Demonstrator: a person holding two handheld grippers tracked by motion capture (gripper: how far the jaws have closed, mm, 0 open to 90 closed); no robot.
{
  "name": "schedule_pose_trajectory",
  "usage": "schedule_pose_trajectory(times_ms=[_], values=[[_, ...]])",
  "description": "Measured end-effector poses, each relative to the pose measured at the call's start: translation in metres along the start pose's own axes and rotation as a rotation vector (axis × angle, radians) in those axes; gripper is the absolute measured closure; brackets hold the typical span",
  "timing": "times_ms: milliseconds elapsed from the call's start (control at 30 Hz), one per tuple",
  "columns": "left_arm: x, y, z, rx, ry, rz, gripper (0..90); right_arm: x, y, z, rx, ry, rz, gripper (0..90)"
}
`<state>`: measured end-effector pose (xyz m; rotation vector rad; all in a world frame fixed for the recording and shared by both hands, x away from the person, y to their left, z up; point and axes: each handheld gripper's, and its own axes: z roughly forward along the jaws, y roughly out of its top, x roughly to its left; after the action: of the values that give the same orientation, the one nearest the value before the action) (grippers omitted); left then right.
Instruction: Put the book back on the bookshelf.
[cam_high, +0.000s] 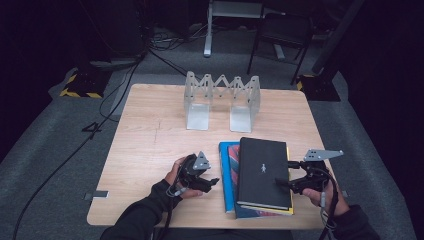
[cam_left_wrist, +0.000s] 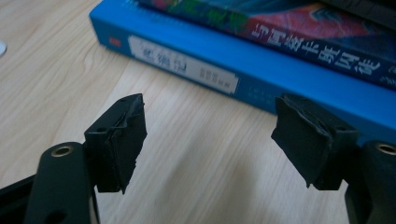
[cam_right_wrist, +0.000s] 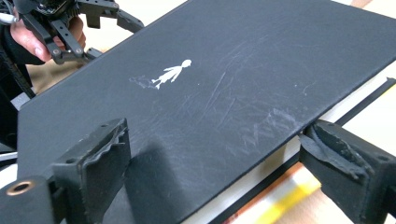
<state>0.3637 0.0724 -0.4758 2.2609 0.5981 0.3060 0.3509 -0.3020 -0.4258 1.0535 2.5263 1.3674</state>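
Left gripper (cam_high: 214, 181) lower left of centre, jaws spread and empty over bare worktop (cam_high: 150, 135), blue book (cam_left_wrist: 243, 77) spine beyond, black book (cam_high: 264, 172) atop stack, its right edge between right gripper's (cam_high: 283, 183) spread jaws, stick-figure mark (cam_right_wrist: 170, 73) upper left of the right gripper view.

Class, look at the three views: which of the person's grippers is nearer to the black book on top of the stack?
Right. The right gripper straddles the black book at its right edge, one jaw over its cover. The left gripper is left of the stack, jaws open over bare table.
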Motion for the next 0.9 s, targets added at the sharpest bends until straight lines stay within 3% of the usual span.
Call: schedule_pose_trajectory(times_ms=[133, 300, 567, 633, 833, 900], values=[[0.001, 0.010, 0.009, -0.004, 0.004, 0.017, 25.7, 0.001, 0.010, 0.012, 0.011, 0.013, -0.018, 8.9], [0.007, 0.014, 0.011, -0.034, 0.021, -0.001, 26.3, 0.003, 0.018, 0.023, 0.015, 0.032, -0.035, 8.7], [0.015, 0.024, 0.022, -0.051, 0.045, -0.003, 28.6, 0.001, 0.020, 0.026, 0.016, 0.047, -0.048, 8.5], [0.016, 0.028, 0.023, -0.069, 0.028, -0.018, 29.6, 0.001, 0.020, 0.026, 0.014, 0.050, -0.053, 8.6], [0.020, 0.033, 0.033, -0.053, 0.060, -0.016, 30.9, 0.002, 0.021, 0.026, 0.004, 0.046, -0.077, 8.8], [0.023, 0.036, 0.036, -0.053, 0.074, -0.006, 31.0, 0.005, 0.022, 0.025, -0.003, 0.034, -0.107, 9.1]])
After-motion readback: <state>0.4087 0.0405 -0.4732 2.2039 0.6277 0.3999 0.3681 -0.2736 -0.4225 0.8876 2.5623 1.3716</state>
